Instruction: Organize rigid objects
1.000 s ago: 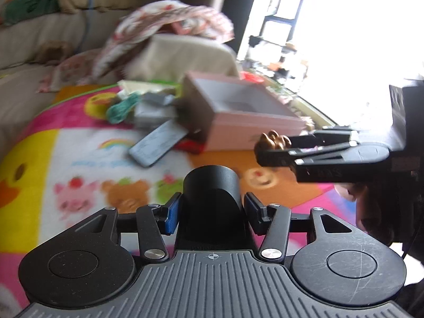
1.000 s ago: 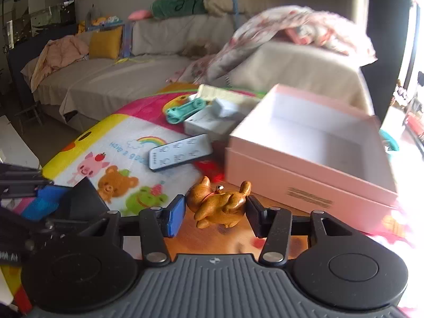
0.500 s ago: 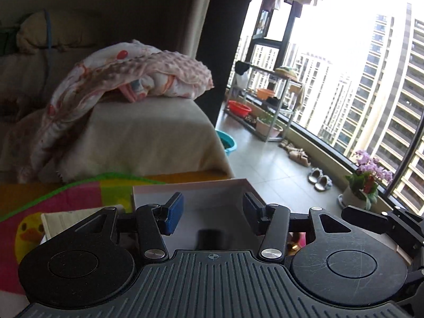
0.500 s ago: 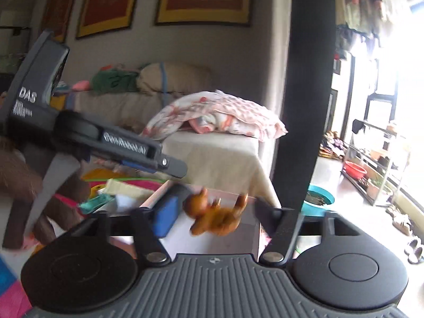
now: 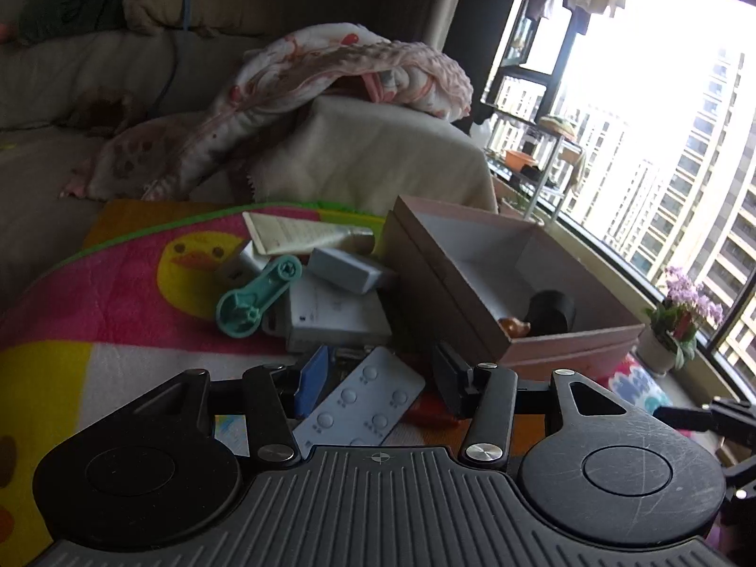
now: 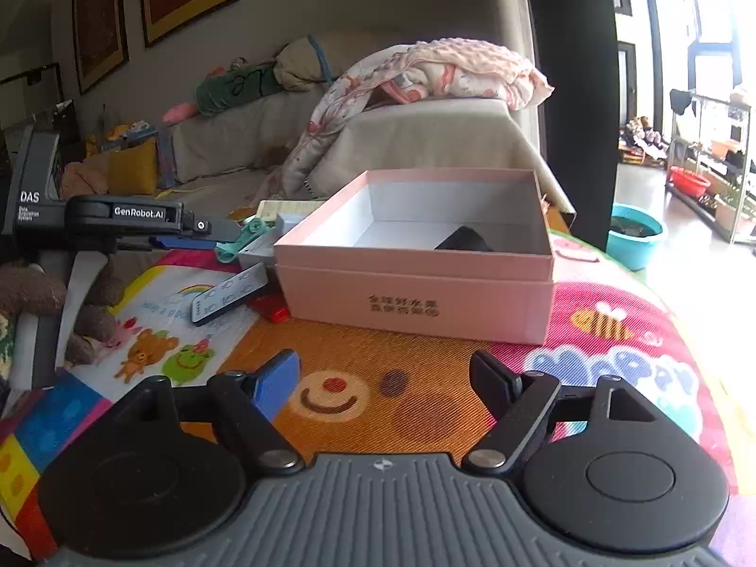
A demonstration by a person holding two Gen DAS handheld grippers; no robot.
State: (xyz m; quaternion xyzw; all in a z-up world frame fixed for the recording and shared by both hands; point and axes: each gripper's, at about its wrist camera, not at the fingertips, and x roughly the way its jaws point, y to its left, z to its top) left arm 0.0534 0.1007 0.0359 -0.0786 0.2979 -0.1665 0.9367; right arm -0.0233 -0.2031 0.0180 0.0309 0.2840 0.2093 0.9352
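The pink box [image 6: 416, 283] stood open on the cartoon-printed play mat [image 6: 359, 392], its lid nested beneath its base. Inside it, seen from the left wrist view, a black cylinder [image 5: 550, 312] lay on its side near the box's near right corner, and a small brown figurine [image 5: 515, 327] rested just beside it, against the front wall. In the right wrist view only the top of the cylinder showed above the rim.

To the left of the box lay a loose cluster of items: a white remote control [image 5: 361, 401] with rows of round buttons, a red object [image 6: 274, 308] partly under it and touching the box, a teal plastic wrench-shaped toy [image 5: 257, 302], a white flat box [image 5: 330, 319] with a smaller grey block [image 5: 352, 270] tilted on top, and a cream tube [image 5: 307, 234] behind them.

The left gripper [image 5: 380, 385] hovered above the remote, its jaws partly apart and gripping nothing. The right gripper [image 6: 385, 385] hung over the mat in front of the box, its jaws spread wide and empty.

Behind the mat, a cloth-covered sofa [image 6: 425, 141] carried a pink patterned blanket [image 6: 434, 71].
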